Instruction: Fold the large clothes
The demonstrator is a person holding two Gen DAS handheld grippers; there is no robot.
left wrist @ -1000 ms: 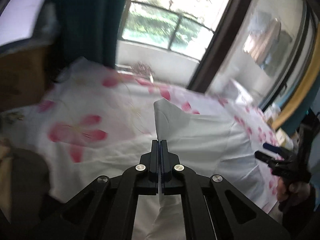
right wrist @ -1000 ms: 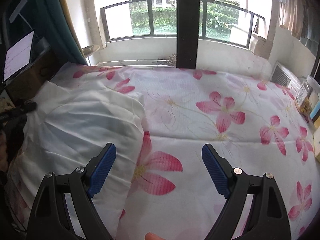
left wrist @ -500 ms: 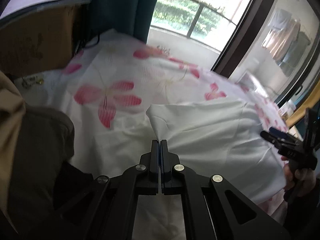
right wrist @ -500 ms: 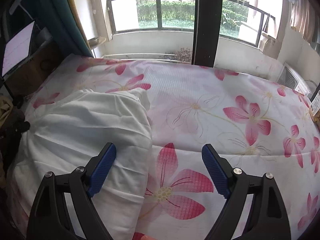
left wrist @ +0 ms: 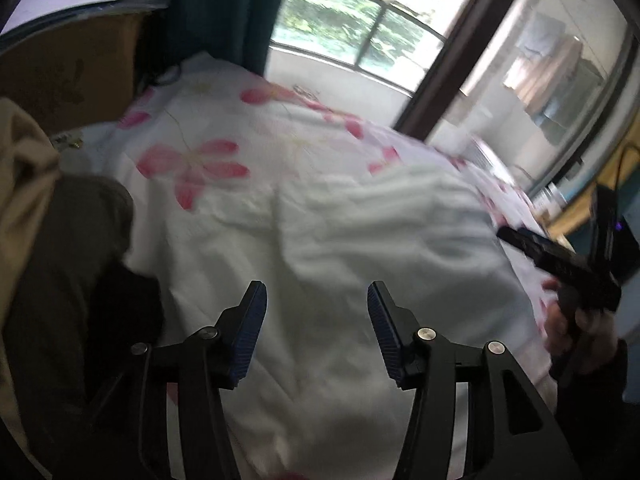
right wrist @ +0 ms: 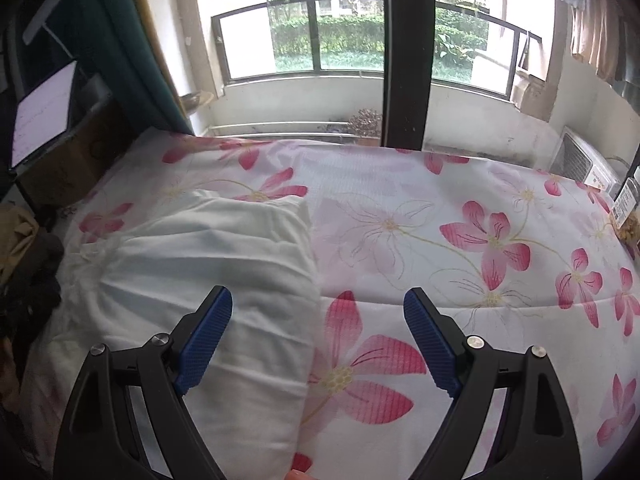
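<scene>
The left gripper (left wrist: 316, 320) had just been opening, its jaws apart with nothing between them, above the white garment (left wrist: 360, 248) in mid-frame on the flowered bedsheet (right wrist: 460, 248); the right gripper (right wrist: 318, 336) stood wide open and empty over the garment's right edge.

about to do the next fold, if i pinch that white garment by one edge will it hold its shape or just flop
The white garment will likely flop: it lies in soft wrinkles and its edges droop onto the floral bedsheet. It looks thin, so probably light for its size. Lifted by one edge, the stacked layers may slide apart; nothing pins them, and both the left gripper and right gripper are open.
</scene>
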